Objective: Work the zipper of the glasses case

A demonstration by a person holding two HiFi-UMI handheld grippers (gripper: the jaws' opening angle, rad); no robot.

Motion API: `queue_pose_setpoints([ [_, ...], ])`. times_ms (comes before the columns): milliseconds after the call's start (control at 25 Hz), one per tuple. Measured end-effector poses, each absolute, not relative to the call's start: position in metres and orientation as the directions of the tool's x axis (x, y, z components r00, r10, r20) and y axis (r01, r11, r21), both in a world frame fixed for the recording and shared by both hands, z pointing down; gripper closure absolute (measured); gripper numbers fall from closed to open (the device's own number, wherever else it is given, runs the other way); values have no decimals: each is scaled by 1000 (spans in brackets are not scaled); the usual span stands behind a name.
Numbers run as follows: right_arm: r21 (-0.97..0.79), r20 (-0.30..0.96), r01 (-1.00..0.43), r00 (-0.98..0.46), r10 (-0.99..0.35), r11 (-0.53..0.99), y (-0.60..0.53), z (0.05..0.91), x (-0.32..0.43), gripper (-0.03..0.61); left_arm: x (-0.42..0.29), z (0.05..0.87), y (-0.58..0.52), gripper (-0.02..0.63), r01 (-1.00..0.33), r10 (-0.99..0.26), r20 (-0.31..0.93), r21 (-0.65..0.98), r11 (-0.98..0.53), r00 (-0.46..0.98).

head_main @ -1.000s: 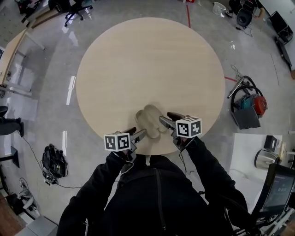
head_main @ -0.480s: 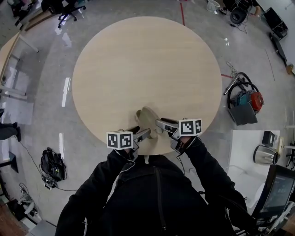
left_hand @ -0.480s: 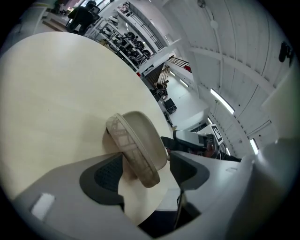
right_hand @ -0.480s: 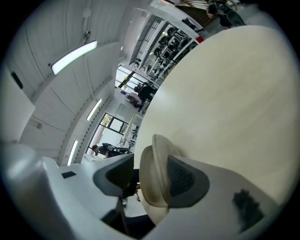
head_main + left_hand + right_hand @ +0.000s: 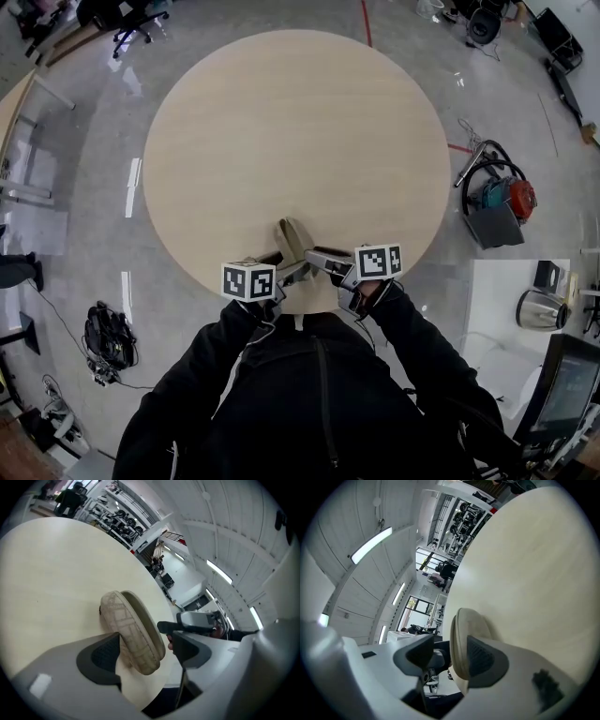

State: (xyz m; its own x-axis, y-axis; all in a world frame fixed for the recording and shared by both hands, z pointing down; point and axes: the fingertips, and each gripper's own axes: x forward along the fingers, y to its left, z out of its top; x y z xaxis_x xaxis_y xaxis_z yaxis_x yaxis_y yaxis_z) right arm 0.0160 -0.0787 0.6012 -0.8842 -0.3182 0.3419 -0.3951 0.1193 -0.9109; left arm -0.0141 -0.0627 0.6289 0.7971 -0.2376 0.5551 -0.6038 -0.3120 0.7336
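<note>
The left gripper (image 5: 147,643) is released. Its jaws have just been widening, and the near end of the beige glasses case (image 5: 133,625) stands between them, close to the left pad and clear of the right. The right gripper (image 5: 450,656) is also unclenched, with one pad against the case's side and the other apart. The case stands on edge at the near rim of the round table (image 5: 300,122), flanked by both claws. This looks like setting a hold before zipping. Next, one claw must clamp the shell while the other finds the pull, which I cannot make out.
</note>
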Motion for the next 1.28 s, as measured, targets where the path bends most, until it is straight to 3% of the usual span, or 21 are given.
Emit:
queue_pose_setpoints([
  [200, -912, 338, -386, -899, -279, 140, -75, 598, 2, 354, -5, 637, -51, 235, -626, -161, 646, 598, -501, 746],
  [600, -903, 349, -389, -912, -217, 182, -70, 596, -13, 354, 2, 662, -49, 213, -679, -176, 747, 444, -585, 641],
  [840, -902, 346, -387, -913, -215, 193, -66, 595, -15, 354, 0, 662, -42, 279, -657, -159, 698, 537, -529, 699],
  [1080, -905, 328, -383, -905, -273, 183, -67, 589, 6, 354, 5, 658, -33, 331, -568, -57, 715, 502, -652, 697],
  [1280, -765, 474, -563, -821, -317, 314, -70, 594, 45, 354, -5, 658, -20, 339, -465, 71, 735, 497, -732, 674],
])
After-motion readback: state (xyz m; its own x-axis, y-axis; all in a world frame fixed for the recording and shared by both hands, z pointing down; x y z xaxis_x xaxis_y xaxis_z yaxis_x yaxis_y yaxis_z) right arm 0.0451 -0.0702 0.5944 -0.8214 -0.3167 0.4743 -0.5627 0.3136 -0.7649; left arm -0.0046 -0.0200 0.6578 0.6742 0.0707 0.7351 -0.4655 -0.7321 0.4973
